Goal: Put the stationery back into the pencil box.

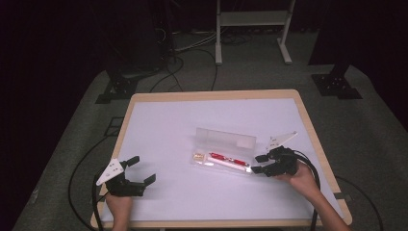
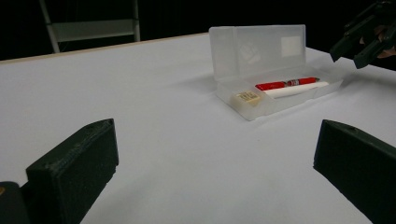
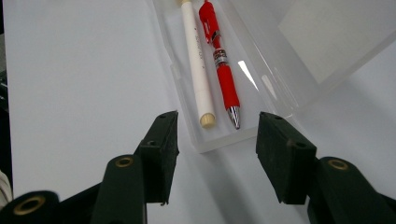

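Hovering apart-jawed, the right tool (image 3: 217, 144) faces the pencil case (image 3: 205, 135); left tool (image 1: 143, 169) likewise apart.

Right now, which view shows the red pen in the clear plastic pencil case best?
The right gripper view: the red pen lies close, its grip and metal tip sharp, inside the clear plastic pencil case. The left gripper view shows it smaller, side-on; the high view, a tiny red streak.
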